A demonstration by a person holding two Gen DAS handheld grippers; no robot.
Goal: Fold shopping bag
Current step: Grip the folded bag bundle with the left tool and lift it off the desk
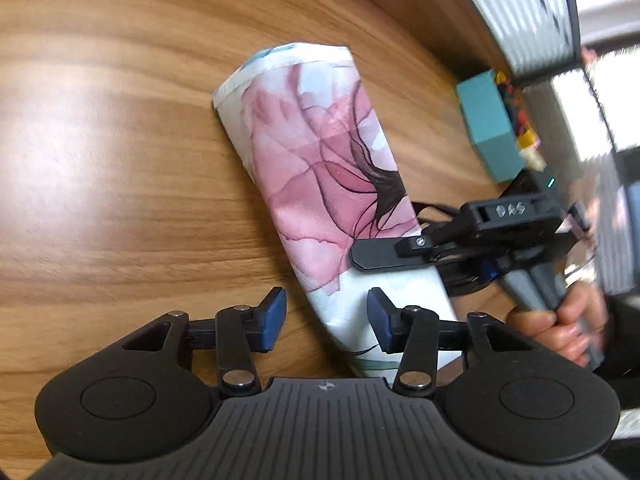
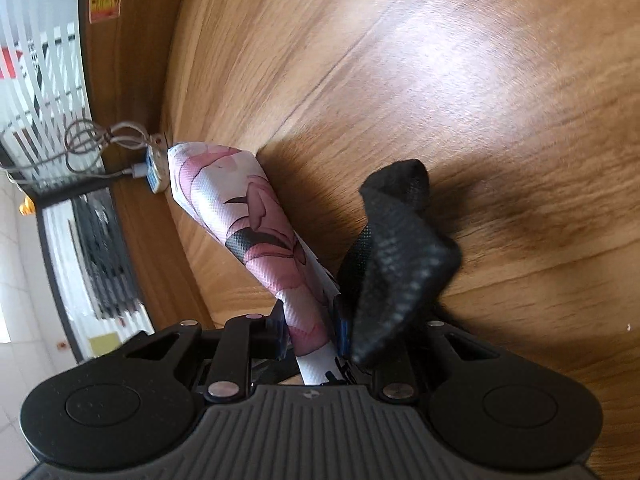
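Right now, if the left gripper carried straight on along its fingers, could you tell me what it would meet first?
Most likely the folded pink-and-white floral shopping bag: its near end lies between the open fingers of the left gripper, on the wooden table. Depth is unclear, so the pads may pass above the fabric.

The bag (image 1: 320,176) was white with pink watercolour flowers and dark streaks; its strap (image 2: 396,260) was black. The table (image 1: 120,140) was brown woodgrain. Beside the bag stood a teal box (image 1: 490,128).

Shopping bag (image 1: 320,168) – white with pink floral print, folded into a long narrow bundle, lying slantwise on wood-grain tabletop (image 1: 120,160). Black woven handle strap (image 2: 396,264) – crumpled, sticking up beside bundle's near end.
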